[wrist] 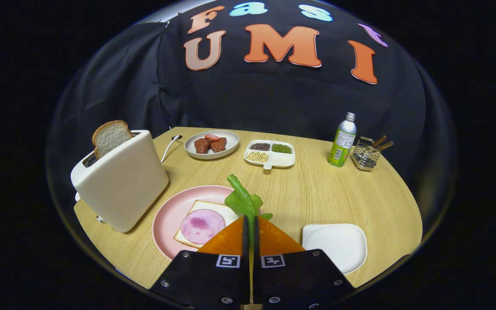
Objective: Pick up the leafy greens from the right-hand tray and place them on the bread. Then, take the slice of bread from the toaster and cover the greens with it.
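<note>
Two fingers of the claw [250, 221] are closed tight on the leafy greens [243, 200], whose stem sticks up just ahead of the tips. Just ahead and to the left lies the bread [224, 212] topped with a ham slice [203, 226] on the pink plate [168, 217]; the white tray [336, 245] sits to the right. My advice: carry the greens left over the ham, lower close, then open gently so they settle flat. Beyond on the left, the toaster [121, 183] holds the second slice [109, 137].
</note>
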Available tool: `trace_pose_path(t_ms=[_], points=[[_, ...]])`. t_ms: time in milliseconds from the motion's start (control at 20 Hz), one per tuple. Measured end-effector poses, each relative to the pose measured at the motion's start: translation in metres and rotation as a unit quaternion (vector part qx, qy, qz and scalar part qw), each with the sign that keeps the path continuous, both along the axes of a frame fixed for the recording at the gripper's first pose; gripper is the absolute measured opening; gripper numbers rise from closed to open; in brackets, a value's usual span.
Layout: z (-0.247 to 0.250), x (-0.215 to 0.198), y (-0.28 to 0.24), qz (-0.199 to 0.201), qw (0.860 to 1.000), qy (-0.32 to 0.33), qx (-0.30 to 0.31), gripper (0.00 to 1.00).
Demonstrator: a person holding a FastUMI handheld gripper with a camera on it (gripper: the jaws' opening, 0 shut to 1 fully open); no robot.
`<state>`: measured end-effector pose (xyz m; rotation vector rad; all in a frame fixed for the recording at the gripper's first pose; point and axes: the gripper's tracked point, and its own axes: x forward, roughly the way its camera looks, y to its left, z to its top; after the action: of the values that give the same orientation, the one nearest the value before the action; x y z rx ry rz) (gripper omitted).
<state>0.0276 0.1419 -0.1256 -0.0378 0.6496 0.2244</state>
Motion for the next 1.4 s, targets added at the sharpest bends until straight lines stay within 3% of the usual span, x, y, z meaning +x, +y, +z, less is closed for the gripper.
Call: trace_pose_path(t_ms=[650, 850, 950, 1000, 1400], points=[[-0.033, 0.002, 0.069, 0.029, 0.999, 0.026, 0.025, 0.03], [-0.041, -0.002, 0.072, 0.029, 0.999, 0.029, 0.012, 0.15], [-0.039, -0.001, 0.068, 0.019, 0.999, 0.026, 0.004, 0.32], [-0.037, -0.002, 0.066, 0.013, 1.0, 0.026, 0.005, 0.48], [0.017, 0.004, 0.067, -0.008, 1.0, -0.029, -0.001, 0.86]])
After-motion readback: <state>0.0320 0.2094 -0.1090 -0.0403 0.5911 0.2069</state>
